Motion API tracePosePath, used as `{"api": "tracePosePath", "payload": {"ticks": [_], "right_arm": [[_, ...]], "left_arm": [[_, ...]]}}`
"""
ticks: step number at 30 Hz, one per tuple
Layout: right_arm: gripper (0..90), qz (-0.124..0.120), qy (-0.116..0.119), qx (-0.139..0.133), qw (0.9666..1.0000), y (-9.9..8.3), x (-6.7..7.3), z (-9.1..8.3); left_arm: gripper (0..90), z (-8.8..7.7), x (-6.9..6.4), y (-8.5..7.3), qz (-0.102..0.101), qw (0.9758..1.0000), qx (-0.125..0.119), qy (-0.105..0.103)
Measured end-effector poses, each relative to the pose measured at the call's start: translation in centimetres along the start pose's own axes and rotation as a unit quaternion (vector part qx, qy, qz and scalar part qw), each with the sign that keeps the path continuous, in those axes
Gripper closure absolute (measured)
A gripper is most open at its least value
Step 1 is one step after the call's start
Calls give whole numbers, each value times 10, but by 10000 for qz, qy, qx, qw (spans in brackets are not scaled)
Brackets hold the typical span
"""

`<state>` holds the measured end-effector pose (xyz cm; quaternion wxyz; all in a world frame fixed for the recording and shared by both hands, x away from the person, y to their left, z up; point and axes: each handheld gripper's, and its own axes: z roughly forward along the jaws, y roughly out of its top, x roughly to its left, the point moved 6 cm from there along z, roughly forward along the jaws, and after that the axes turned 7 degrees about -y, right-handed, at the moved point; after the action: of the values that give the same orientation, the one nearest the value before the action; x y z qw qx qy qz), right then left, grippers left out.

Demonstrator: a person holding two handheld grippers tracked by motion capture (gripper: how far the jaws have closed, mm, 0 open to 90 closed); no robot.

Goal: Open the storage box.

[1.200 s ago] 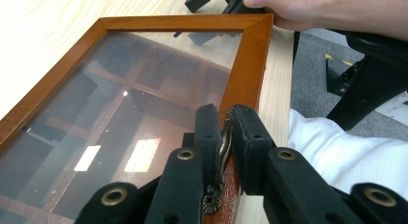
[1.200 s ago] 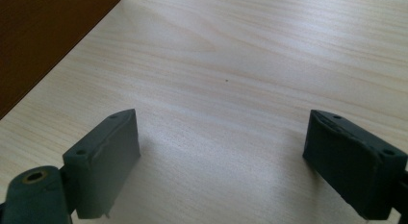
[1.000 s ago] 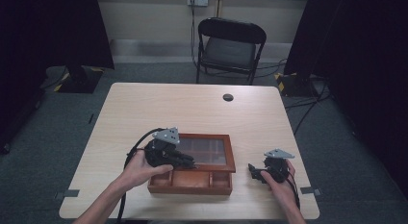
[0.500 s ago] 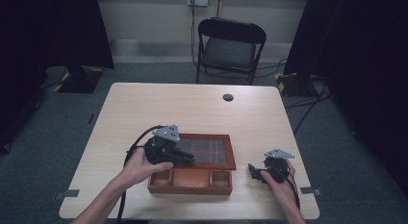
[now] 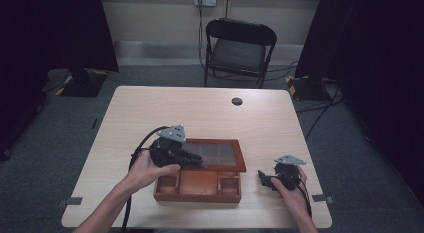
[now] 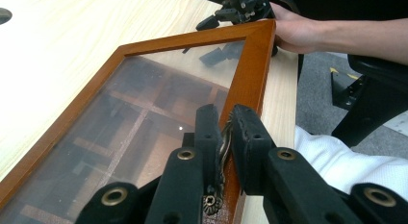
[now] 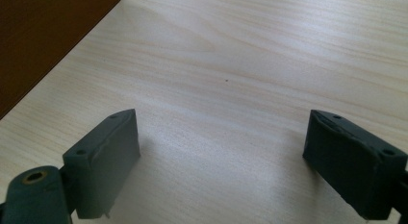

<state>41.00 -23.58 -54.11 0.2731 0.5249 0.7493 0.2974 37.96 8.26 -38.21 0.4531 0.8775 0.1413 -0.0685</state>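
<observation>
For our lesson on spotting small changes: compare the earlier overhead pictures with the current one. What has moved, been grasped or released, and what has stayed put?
Nothing visibly changed. The left gripper stays shut on the small metal clasp at the front edge of the glass lid, held raised over the wooden box. The right gripper stays open, resting on the table beside the box.

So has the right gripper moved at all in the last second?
No. In the high view the right gripper sits at the same spot on the table, right of the wooden box, as before.
</observation>
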Motion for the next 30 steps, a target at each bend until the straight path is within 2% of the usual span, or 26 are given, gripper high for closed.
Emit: {"api": "tracePosePath", "payload": {"ticks": [4,11,16,21,30], "right_arm": [[111,-1,0,0,10000,0,0,0],[111,-10,3,1,10000,0,0,0],[111,-7,4,1,10000,0,0,0],[111,-7,4,0,10000,0,0,0],[111,-7,3,1,10000,0,0,0]], "left_arm": [[813,-1,0,3,71,9999,84,33],[814,-4,3,7,39,9999,82,51],[814,-7,6,11,-7,10000,-44,27],[814,-8,7,14,14,10000,-19,45],[814,-12,10,20,-82,9999,-105,108]]}}
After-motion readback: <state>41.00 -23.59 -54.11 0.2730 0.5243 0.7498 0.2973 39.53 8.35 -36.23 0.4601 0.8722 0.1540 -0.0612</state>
